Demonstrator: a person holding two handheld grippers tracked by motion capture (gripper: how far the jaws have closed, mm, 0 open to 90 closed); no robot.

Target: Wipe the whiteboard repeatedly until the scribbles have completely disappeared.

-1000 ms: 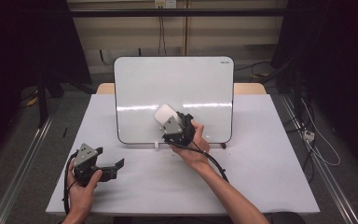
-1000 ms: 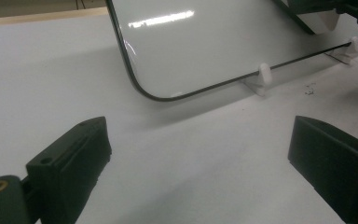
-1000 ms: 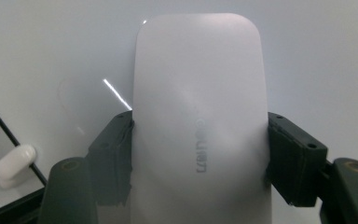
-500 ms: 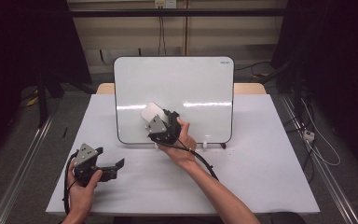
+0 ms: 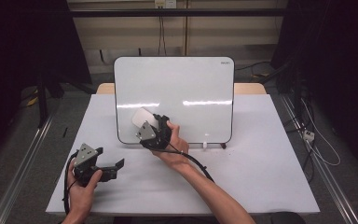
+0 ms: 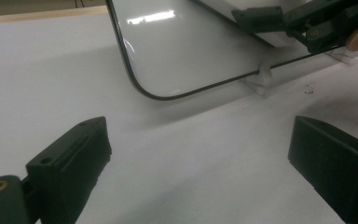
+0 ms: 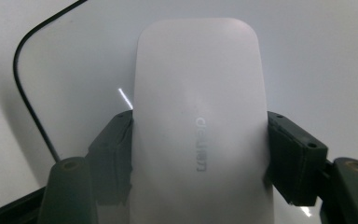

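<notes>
At the left we see the left gripper resting low over the white tabletop, its fingers spread wide with nothing but bare surface between them. Further right, the right gripper pinches a white eraser by its two long sides and holds it against the lower left part of the upright whiteboard, near the board's rounded bottom corner.

white eraser against whiteboard lower left
</notes>
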